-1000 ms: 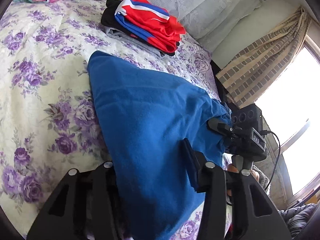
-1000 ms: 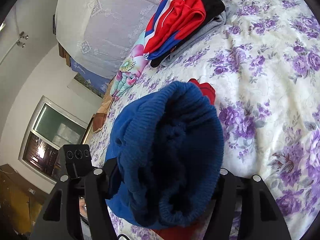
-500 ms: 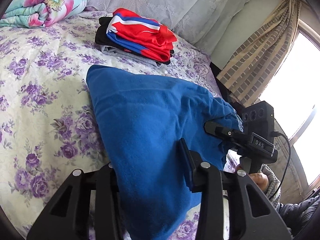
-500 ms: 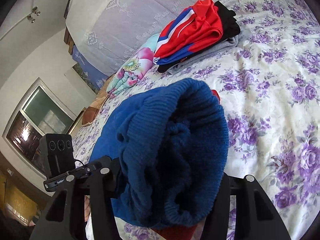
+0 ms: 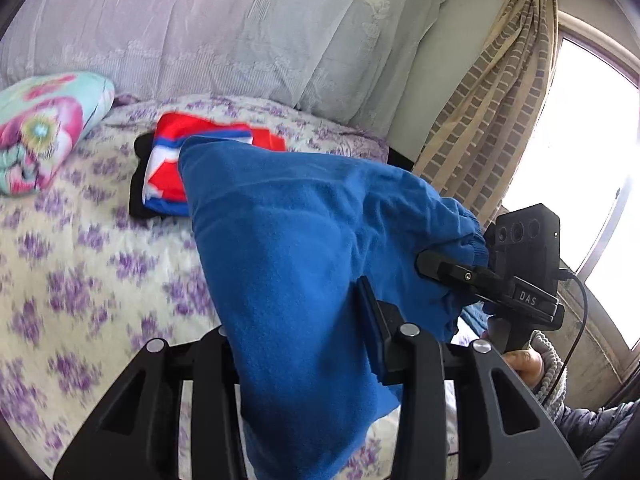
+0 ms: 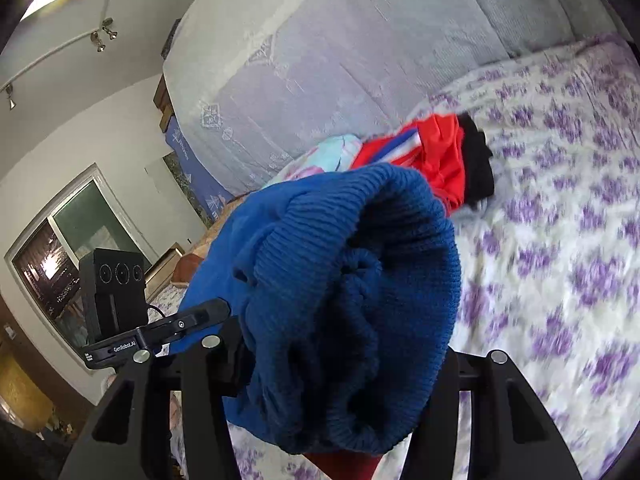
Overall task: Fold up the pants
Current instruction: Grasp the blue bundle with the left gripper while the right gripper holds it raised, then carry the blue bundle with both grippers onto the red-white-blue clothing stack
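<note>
Holding the blue pants [image 5: 304, 264] up off the bed [image 5: 92, 264], we are gripping them with both tools at once. Our left gripper [image 5: 304, 364] is clamped on a thick fold of the fleece, its jaws closed down to the cloth's thickness, with fabric spilling out below the near edge of the view. Our right gripper [image 6: 340, 364] is pinching the ribbed waistband [image 6: 360, 280], which is bunching into a bulging roll between the closed jaws. In the left wrist view the right gripper [image 5: 444, 270] is showing at the right, biting the gathered end of the pants near the window curtain [image 5: 492, 108]. The pants are hanging between the two tools, above the purple-flowered bedspread [image 6: 560, 208]. Beyond them, a stack of folded clothes [image 5: 168, 168] in red, blue, white and black is lying on the far part of the bed, with a floral quilt roll [image 5: 40, 132] sitting to its left against the pale headboard cover [image 5: 208, 32].
</note>
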The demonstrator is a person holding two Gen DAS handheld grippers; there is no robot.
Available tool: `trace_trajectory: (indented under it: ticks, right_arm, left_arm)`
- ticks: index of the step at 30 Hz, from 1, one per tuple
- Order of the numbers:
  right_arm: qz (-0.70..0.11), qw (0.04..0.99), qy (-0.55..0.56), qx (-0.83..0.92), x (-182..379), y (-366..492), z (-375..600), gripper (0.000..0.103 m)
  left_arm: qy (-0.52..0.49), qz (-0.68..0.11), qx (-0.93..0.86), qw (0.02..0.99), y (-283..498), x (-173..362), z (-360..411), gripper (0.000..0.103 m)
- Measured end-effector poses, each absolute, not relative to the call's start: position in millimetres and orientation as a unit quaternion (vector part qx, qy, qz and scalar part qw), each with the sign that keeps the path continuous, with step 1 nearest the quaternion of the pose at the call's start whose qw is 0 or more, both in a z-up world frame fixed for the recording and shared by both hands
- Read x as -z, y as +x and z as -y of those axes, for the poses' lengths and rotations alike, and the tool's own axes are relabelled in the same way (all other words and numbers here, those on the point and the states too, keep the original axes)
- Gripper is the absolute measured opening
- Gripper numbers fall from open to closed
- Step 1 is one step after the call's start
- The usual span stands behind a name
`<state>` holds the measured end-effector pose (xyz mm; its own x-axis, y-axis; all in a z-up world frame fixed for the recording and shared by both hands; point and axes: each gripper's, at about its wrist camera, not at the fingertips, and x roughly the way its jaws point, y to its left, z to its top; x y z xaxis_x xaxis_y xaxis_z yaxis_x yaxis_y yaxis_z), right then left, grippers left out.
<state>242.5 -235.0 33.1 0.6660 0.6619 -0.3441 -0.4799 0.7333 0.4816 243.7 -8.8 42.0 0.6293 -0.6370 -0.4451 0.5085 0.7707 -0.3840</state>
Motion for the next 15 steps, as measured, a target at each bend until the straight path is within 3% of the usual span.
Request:
trace_trajectory:
  ticks: [8, 15]
  right_arm:
    - [-0.169, 0.927, 0.126, -0.309, -150, 308, 238, 0.053]
    - [-0.137, 0.941, 0.122, -0.284, -166, 389, 240, 0.053]
  left_arm:
    - [-0.082, -0.226, 0.312, 0.919, 311, -151, 22, 0.037]
    - [-0.072, -0.215, 0.274, 0.935, 385, -177, 32, 0.037]
